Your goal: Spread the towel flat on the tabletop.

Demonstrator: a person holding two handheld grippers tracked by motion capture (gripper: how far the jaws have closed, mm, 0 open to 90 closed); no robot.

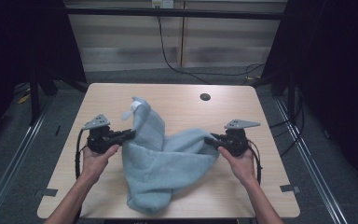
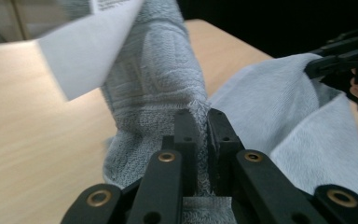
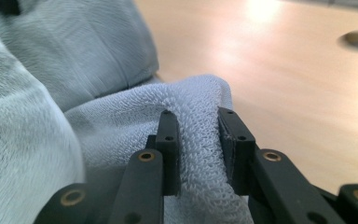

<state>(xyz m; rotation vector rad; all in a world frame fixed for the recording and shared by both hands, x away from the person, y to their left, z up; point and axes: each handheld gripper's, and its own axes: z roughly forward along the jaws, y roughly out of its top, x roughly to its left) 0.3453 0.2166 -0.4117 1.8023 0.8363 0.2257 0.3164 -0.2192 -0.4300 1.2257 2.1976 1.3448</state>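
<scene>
Towel (image 1: 168, 163), pale blue terry cloth, hangs bunched between my two grippers above the middle of the wooden table (image 1: 121, 93). Seen from the high view, its lower fold rests on the tabletop near the front edge, while two upper portions are lifted, one toward each side.

My left gripper (image 1: 131, 134) is clenched on the towel's left raised part. In the left gripper view, the two black jaws stand close together with a thin fold of cloth pinched between them. A white care label (image 2: 86, 46) sticks out from the towel's top, just above that grip, tilted and partly blurred.

My right gripper (image 1: 208, 139) grasps the towel's right raised corner. In the right gripper view, a thick rounded fold of terry sits between the jaws, and both pads press into it.

A person's hands hold the grippers from the near side, forearms coming in from the bottom of the high view. A small round hole (image 1: 205, 97) lies in the tabletop toward the far right, well apart from the towel.
</scene>
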